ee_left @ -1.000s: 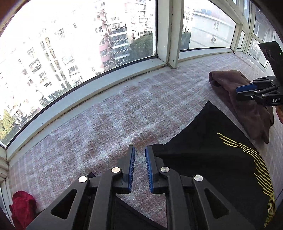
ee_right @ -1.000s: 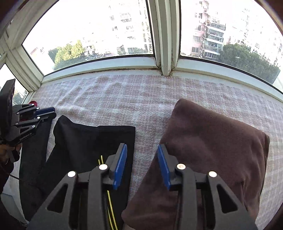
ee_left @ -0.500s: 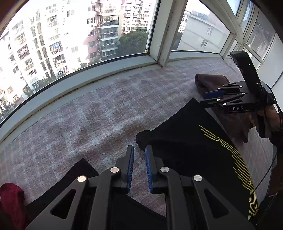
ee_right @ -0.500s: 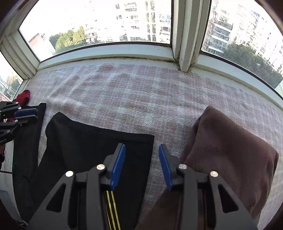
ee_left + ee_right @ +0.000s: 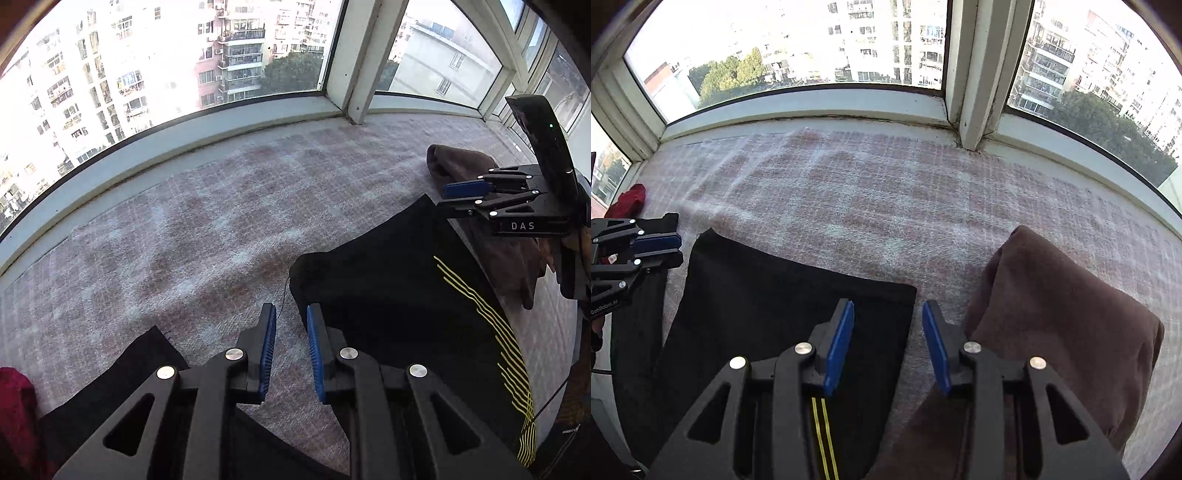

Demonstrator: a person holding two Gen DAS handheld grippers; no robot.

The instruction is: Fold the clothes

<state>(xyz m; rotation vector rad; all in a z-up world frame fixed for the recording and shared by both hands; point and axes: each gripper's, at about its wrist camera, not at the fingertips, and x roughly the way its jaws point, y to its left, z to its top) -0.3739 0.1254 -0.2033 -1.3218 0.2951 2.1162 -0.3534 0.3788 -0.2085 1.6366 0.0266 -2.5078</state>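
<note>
A black garment with yellow stripes [image 5: 399,295] lies flat on the checked pink blanket [image 5: 207,229]; it also shows in the right wrist view [image 5: 775,302]. My left gripper [image 5: 290,321] hovers over the garment's left edge, open a little and empty. My right gripper [image 5: 888,321] is open and empty above the garment's right corner; it shows in the left wrist view [image 5: 461,190]. A second strip of black cloth [image 5: 122,373] lies at lower left. A folded brown garment [image 5: 1063,321] lies to the right.
A red cloth [image 5: 628,201] sits at the blanket's far left. White window frames and sills [image 5: 849,107] border the blanket at the back. The left gripper's body [image 5: 631,254] shows at the left edge of the right wrist view.
Both grippers have drawn back and shifted over the black garment. The left gripper's jaws have opened slightly. The right gripper has moved left, from over the brown garment toward the black one.
</note>
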